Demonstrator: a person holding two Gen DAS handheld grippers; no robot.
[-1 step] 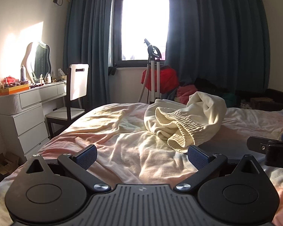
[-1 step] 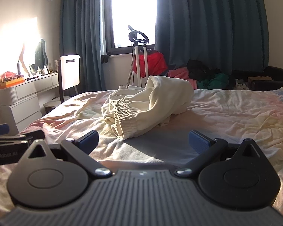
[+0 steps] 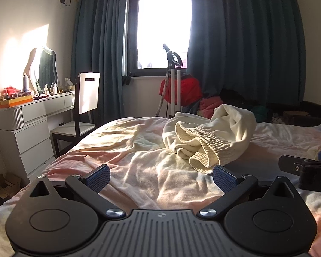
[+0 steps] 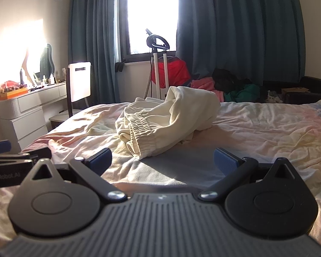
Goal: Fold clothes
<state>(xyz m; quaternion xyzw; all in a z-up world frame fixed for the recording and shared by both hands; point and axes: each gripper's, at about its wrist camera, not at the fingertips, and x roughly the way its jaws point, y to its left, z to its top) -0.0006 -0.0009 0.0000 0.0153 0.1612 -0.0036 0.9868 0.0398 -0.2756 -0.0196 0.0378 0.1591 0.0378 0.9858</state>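
Cream sweatpants (image 3: 211, 137) sit in a crumpled heap mid-bed (image 3: 139, 167), elastic waistband facing the cameras. Left tool (image 3: 160, 176) hovers low over the sheet, fingers spread wide, holding nothing. Right tool (image 4: 162, 160) is likewise spread, empty, just short of the heap.

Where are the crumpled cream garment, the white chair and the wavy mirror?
crumpled cream fabric garment (image 3: 229, 132): left wrist view, on its bunched upper body.
white-backed dark-framed chair (image 3: 89, 93): left wrist view, on the white backrest panel.
wavy-edged white-framed mirror (image 3: 46, 69): left wrist view, on the dark glass.
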